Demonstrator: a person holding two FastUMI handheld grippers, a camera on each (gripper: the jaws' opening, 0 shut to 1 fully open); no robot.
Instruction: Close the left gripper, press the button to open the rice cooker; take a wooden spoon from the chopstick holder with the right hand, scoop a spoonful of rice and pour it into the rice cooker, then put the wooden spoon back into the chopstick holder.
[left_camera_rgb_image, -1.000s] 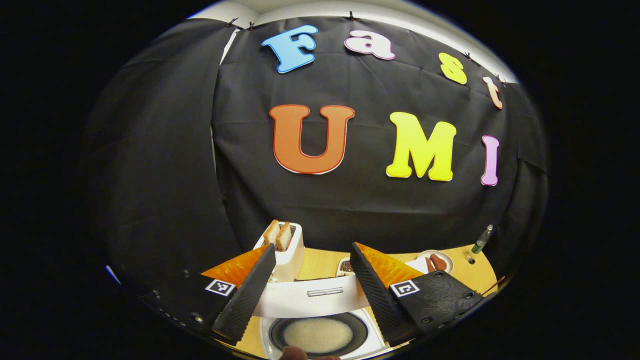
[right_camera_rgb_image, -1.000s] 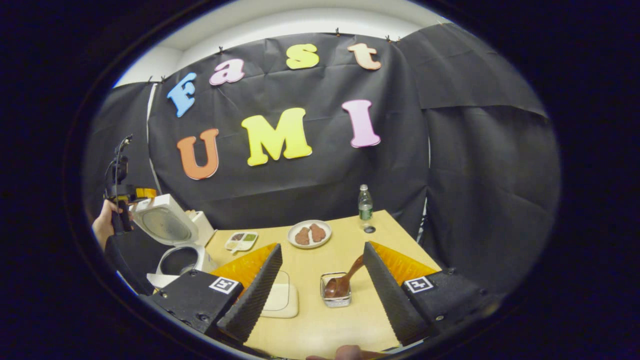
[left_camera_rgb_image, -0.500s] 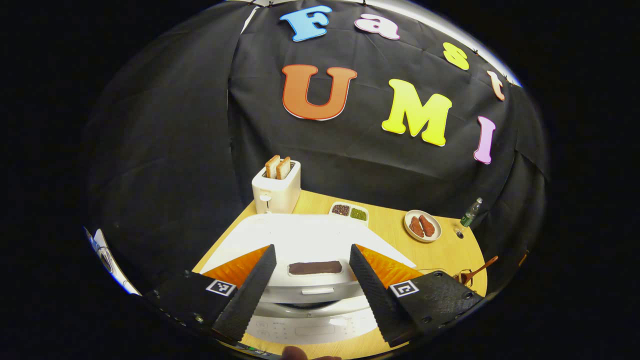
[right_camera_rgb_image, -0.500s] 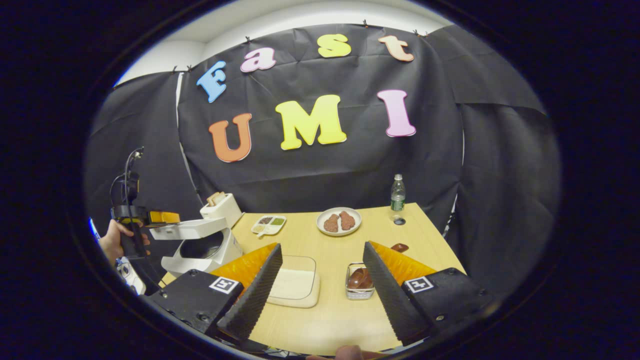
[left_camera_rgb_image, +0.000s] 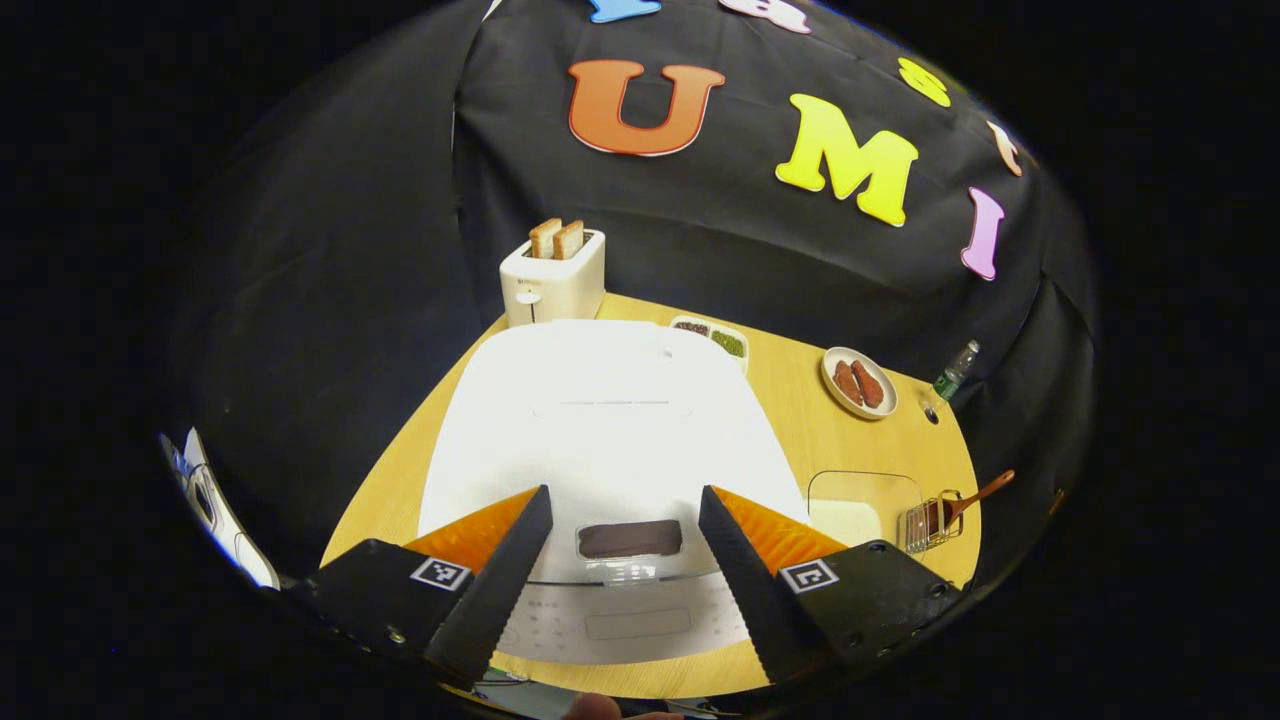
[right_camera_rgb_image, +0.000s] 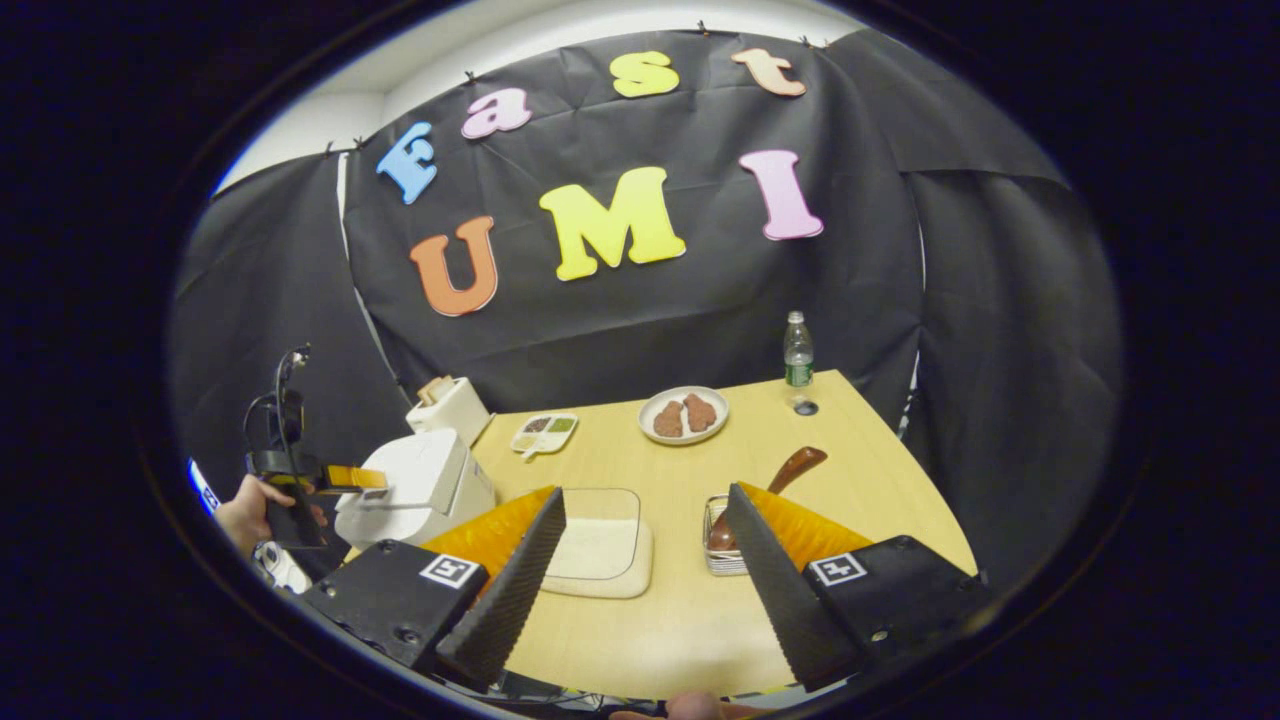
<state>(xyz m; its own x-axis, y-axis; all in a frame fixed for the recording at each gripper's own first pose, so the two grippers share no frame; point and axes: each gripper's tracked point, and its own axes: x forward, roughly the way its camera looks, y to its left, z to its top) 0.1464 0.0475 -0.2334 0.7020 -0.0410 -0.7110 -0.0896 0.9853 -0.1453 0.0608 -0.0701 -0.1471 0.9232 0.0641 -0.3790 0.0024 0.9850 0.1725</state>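
Observation:
The white rice cooker (left_camera_rgb_image: 600, 420) sits under my left gripper (left_camera_rgb_image: 624, 490), its lid down. A dark button (left_camera_rgb_image: 630, 538) on the lid's front lies between the open fingers, which hold nothing. The right gripper view shows this gripper (right_camera_rgb_image: 340, 478), held by a hand (right_camera_rgb_image: 245, 510), just above the front of the cooker (right_camera_rgb_image: 415, 485). My right gripper (right_camera_rgb_image: 645, 490) stands open and holds nothing, above the table's near side. Ahead of it lies the clear rice container (right_camera_rgb_image: 600, 545). The wooden spoon (right_camera_rgb_image: 790, 468) leans in the wire chopstick holder (right_camera_rgb_image: 722, 535) by the right finger.
A toaster (left_camera_rgb_image: 552, 275) with two bread slices stands behind the cooker. Beside it is a small divided dish (left_camera_rgb_image: 712, 338); farther right are a plate of brown food (left_camera_rgb_image: 858, 382) and a bottle (left_camera_rgb_image: 955, 368) near the table's far corner. The booth's cloth wall closes the back.
The cooker's lid has swung from fully open, with rice showing in the pot, to shut, and my left gripper came down with it. My right gripper has drawn back a little from the holder.

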